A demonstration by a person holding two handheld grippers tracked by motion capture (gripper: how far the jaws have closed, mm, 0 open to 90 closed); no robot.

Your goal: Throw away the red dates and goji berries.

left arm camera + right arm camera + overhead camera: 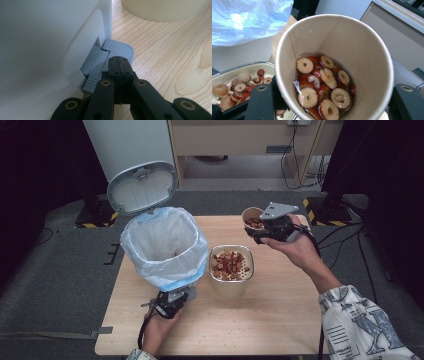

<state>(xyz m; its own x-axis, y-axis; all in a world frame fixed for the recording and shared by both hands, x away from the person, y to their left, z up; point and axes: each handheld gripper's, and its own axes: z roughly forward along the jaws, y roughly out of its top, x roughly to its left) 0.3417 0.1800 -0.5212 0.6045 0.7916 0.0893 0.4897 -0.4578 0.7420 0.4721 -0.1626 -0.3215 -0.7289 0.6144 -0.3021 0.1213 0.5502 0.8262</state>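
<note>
A white pedal bin (164,245) lined with a clear bag stands at the table's left, its lid (142,187) raised. My left gripper (170,305) is shut with nothing between its jaws. In the left gripper view its tips (119,61) rest on the bin's grey foot pedal (117,50). My right gripper (265,232) is shut on a tan paper cup (253,217), held above the table's far right. The cup (352,37) holds sliced red dates in liquid and is tilted toward the camera. A metal bowl (250,265) with more slices sits mid-table.
The wooden table (280,320) has bare room at the front and right. The bowl's rim (249,65) lies below and left of the cup, and the bin's bag (249,20) lies beyond it. Cables and stands surround the table on the floor.
</note>
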